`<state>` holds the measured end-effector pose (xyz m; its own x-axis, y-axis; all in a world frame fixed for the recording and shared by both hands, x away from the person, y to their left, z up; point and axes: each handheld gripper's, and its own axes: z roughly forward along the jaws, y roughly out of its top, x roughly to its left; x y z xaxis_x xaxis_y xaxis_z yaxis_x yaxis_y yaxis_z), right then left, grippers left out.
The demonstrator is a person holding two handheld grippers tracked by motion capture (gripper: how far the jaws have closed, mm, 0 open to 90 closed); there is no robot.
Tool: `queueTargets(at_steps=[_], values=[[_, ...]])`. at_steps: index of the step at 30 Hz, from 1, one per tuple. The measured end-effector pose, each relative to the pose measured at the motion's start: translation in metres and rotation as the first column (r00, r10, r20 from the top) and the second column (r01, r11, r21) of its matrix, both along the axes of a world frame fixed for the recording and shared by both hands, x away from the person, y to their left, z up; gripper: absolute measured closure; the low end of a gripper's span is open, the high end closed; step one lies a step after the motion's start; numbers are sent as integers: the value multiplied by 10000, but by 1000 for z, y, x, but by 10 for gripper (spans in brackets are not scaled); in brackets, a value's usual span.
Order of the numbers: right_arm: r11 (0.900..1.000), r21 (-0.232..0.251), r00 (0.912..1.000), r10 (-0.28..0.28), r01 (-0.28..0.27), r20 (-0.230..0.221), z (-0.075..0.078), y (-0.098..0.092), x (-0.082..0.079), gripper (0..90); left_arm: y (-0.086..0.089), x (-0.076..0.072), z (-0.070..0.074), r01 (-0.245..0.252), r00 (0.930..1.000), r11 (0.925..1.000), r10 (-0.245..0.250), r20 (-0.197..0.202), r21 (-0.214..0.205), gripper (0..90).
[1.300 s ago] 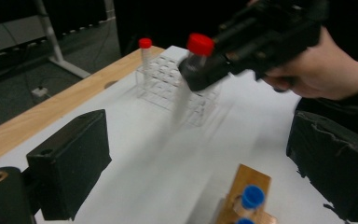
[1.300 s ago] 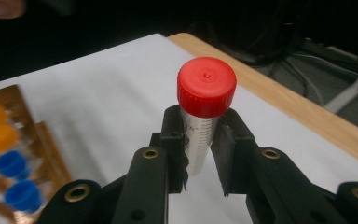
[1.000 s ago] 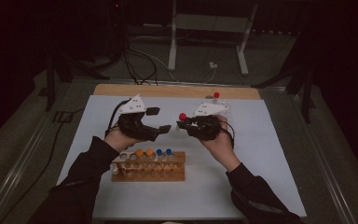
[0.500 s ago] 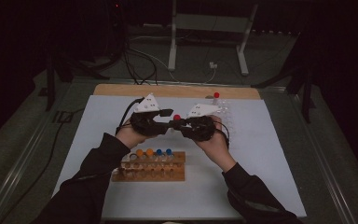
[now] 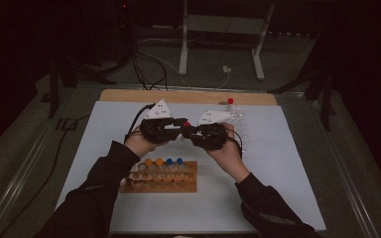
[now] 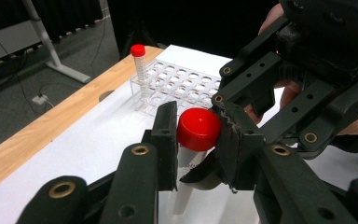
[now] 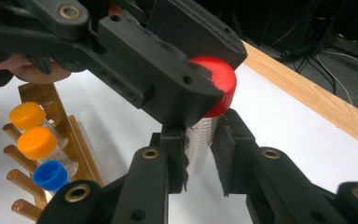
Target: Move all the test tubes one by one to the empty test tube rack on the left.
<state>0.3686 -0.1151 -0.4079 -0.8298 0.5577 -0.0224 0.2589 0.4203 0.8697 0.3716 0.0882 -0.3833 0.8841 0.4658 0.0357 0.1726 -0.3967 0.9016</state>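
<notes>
A clear tube (image 7: pixel 199 140) with a red cap (image 6: pixel 198 128) is held above the white mat between both hands. My right gripper (image 7: pixel 200 156) is shut on the tube's body just below the cap. My left gripper (image 6: pixel 198 135) comes from the opposite side; its jaws have just been closing, and the pads now press on both sides of the red cap (image 7: pixel 224 86). In the high view the two grippers meet nose to nose at the cap (image 5: pixel 186 124), the left gripper (image 5: pixel 181 123) on the left, the right gripper (image 5: pixel 192 130) on the right.
A wooden rack (image 5: pixel 161 183) with orange- and blue-capped tubes stands near the front, under the hands. A clear plastic rack (image 6: pixel 182 84) sits at the back right with one red-capped tube (image 6: pixel 139 60) upright in it. A wooden strip (image 5: pixel 188 95) edges the mat's far side.
The left gripper has moved right to meet the right gripper, and its jaws have closed from wide apart onto the red cap. The right hand has stayed in place.
</notes>
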Motion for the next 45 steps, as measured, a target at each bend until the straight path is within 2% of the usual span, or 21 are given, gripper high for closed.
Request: queueTargets(at_steps=[7,8,12,15,17,21,27,29,31,36,40,45], values=[[10000,38,10000,-40,40,25,0,0,0,713,0,0,2,-95,9998,9999,92,177,144,713],[9999,68,9999,-118,118,25,0,0,1,653,1,0,2,-155,9996,9998,152,221,139,713],[9995,164,9996,-256,258,-103,-1,-5,2,507,7,1,6,-347,9991,9994,346,252,21,714],[9988,302,9993,-379,380,-36,0,-11,3,449,14,1,10,-531,9980,9985,534,325,-106,714],[9986,420,9992,-325,334,-225,0,-16,4,425,19,0,12,-646,9972,9978,650,369,-142,714],[9961,601,9976,-623,640,-296,1,-26,4,350,31,-2,17,-946,9943,9952,957,470,-262,714],[9914,759,9943,-1064,1066,-65,4,-34,0,135,50,-7,23,-1312,9895,9904,1335,558,-431,714],[9889,839,9924,-1231,1230,-40,4,-37,-1,95,56,-9,25,-1433,9877,9886,1458,556,-464,714],[9886,930,9929,-1187,1188,-61,4,-39,-1,29,63,-12,27,-1554,9857,9870,1577,593,-421,715],[9888,1056,9945,-1047,1052,-101,5,-47,-1,0,78,-20,29,-1818,9806,9823,1845,665,-443,714],[9848,1146,9914,-1288,1304,-213,5,-52,0,0,88,-26,30,-1996,9769,9793,2016,709,-346,714],[9826,1229,9902,-1372,1395,-268,6,-57,-1,0,105,-38,32,-2213,9719,9739,2246,707,-511,715]])
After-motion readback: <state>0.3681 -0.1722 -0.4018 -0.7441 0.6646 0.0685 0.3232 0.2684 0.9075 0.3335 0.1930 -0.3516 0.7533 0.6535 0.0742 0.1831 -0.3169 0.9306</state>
